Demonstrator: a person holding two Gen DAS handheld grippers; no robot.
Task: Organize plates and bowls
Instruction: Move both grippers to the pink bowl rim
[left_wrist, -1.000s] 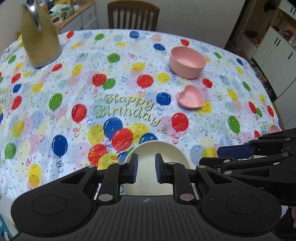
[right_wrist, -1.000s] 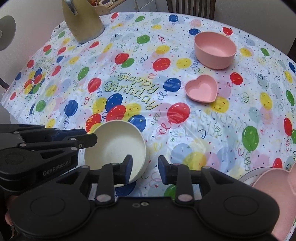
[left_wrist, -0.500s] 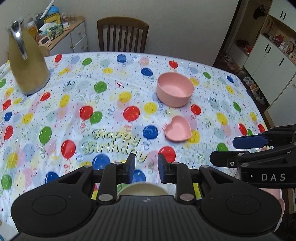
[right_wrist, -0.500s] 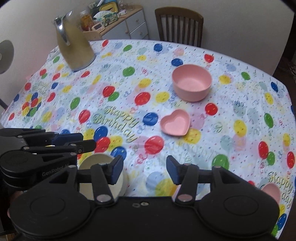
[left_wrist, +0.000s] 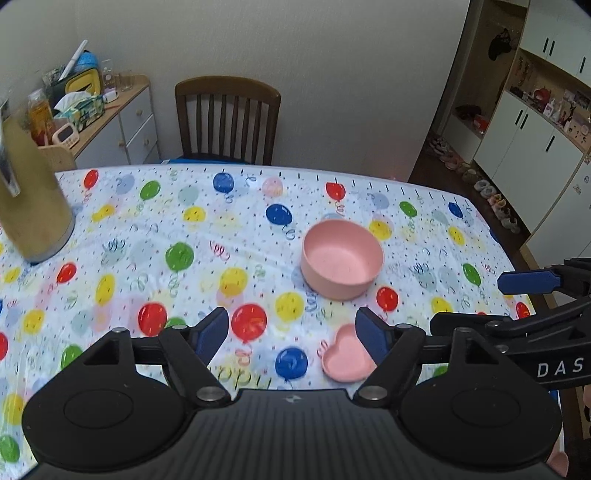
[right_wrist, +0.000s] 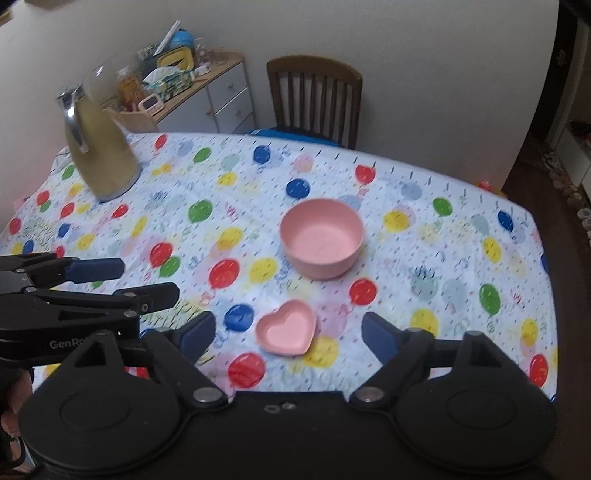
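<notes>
kettle (right_wrist: 101, 147): far left on my balloon tablecloth (right_wrist: 424, 236), upright, well apart from the dishes.
left gripper (left_wrist: 291, 332): I see both blue pads spread wide, nothing between them; it sits above the cloth, short of the dishes (right wrist view shows it side-on at the left edge (right_wrist: 110, 280)).
heart dish (right_wrist: 287, 327): pink, shallow, resting flat on the cloth nearest me; in the left wrist view (left_wrist: 345, 360) it lies just inside the right finger's pad, not touching as far as I can tell.
pink bowl (right_wrist: 320, 236): round, upright, empty, just beyond the heart dish and apart from it; also mid-table in the left view (left_wrist: 341, 258).
right gripper (right_wrist: 288, 334): fingers wide apart, holding nothing; heart dish shows in the gap, lower down on the table.
chair (right_wrist: 314, 99): pushed up to the far edge.
</notes>
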